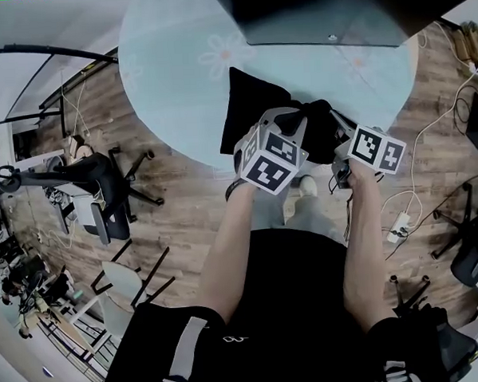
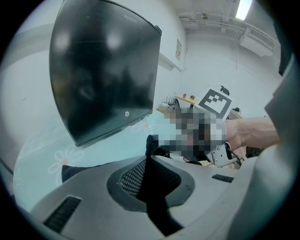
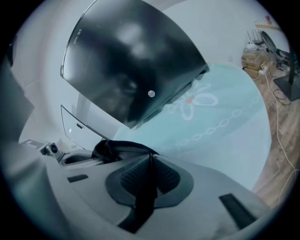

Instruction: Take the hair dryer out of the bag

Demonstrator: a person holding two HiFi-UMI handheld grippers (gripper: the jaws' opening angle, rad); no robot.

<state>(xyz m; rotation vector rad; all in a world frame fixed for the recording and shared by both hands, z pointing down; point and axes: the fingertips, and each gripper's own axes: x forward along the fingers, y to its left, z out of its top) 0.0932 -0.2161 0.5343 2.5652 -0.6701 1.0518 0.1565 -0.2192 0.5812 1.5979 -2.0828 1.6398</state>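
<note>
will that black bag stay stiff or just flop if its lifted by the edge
Probably floppy: the black bag lies slack on the table, its edge pinched thin in the left gripper and right gripper. It looks like soft cloth, so it should not slip easily. Its contents are hidden, so the weight is a guess.

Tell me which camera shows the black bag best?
The head view. There the black bag lies on the light blue table, nearly all in sight. The left gripper view and right gripper view each show only a thin strip of its black cloth pinched between the jaws, plus a small bit beyond.
</note>
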